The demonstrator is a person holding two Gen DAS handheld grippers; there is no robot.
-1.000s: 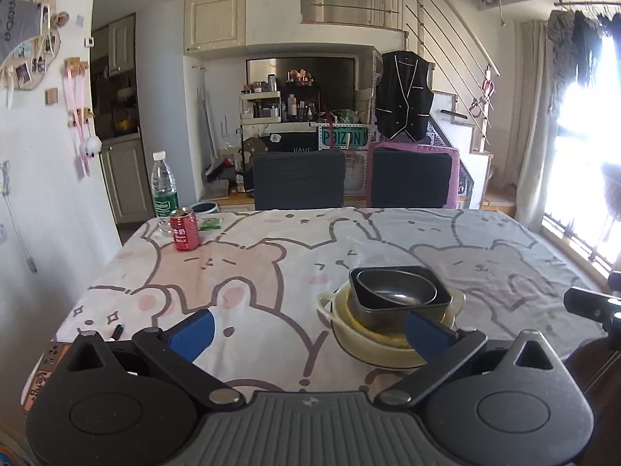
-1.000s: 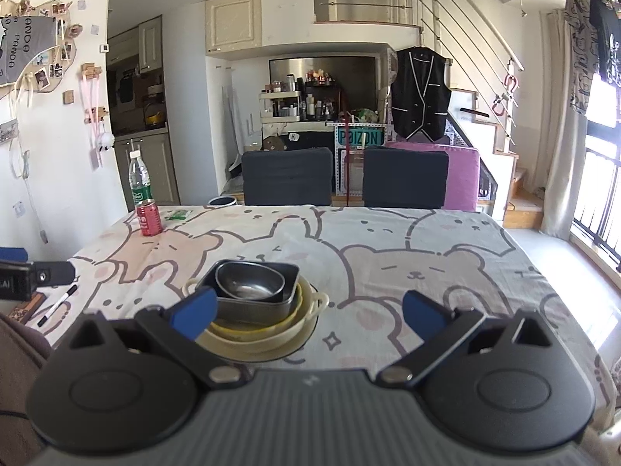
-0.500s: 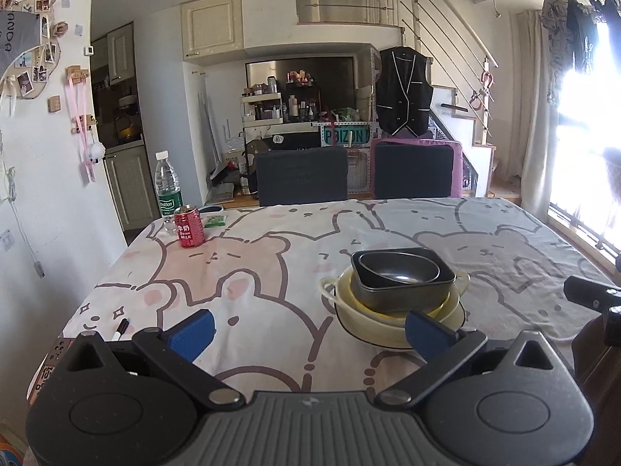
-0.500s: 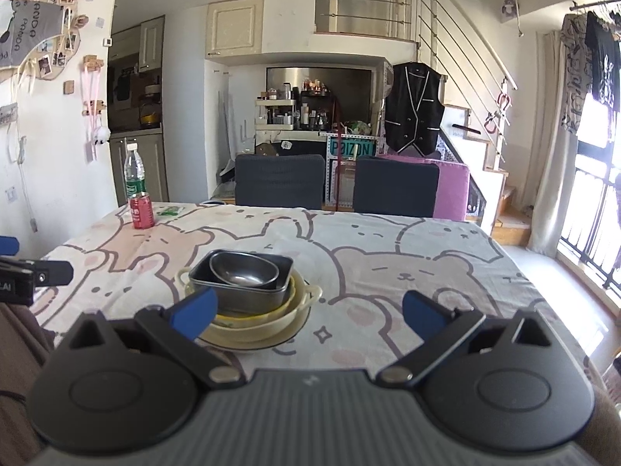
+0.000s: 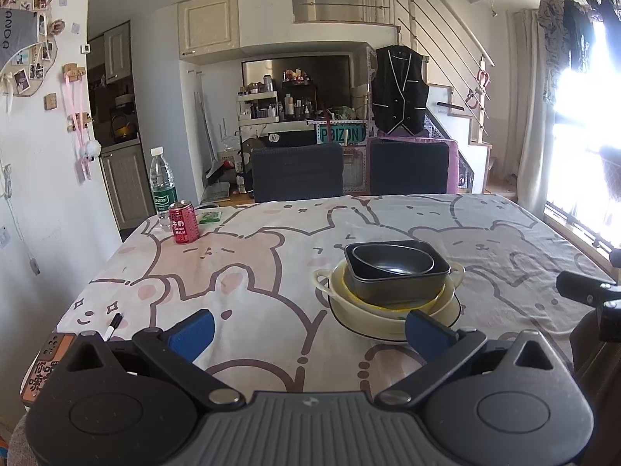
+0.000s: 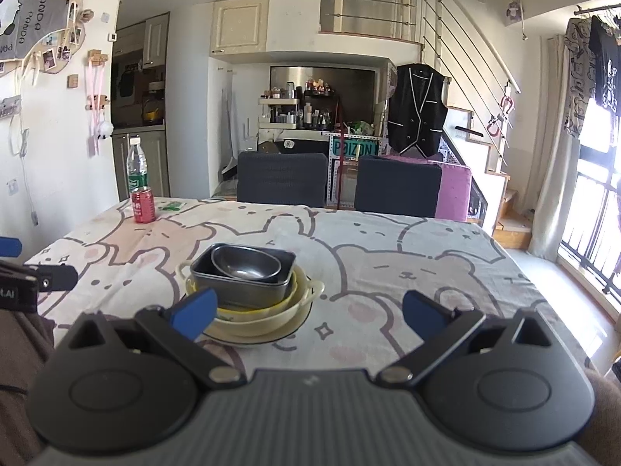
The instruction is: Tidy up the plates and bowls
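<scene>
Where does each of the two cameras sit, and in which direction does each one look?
Left wrist: sits on the left gripper, near the table's front edge, looking across at the stacked dishes to its right; its open blue-tipped fingers and the other gripper's tip at the right edge show.
Right wrist: sits on the right gripper, facing the same way, with the stacked dishes to its left; its open fingers and the other gripper at the left edge show.
Shared: the dishes, red can, water bottle, two chairs.

Lived-in home, open dining area. Cartoon-bear tablecloth point(image 5: 271, 272) on the table, two dark chairs point(image 5: 298, 173) behind; kitchen cabinets point(image 6: 155, 40) left, loft staircase point(image 6: 481, 89) right, photo collage point(image 6: 42, 46) on the wall.
</scene>
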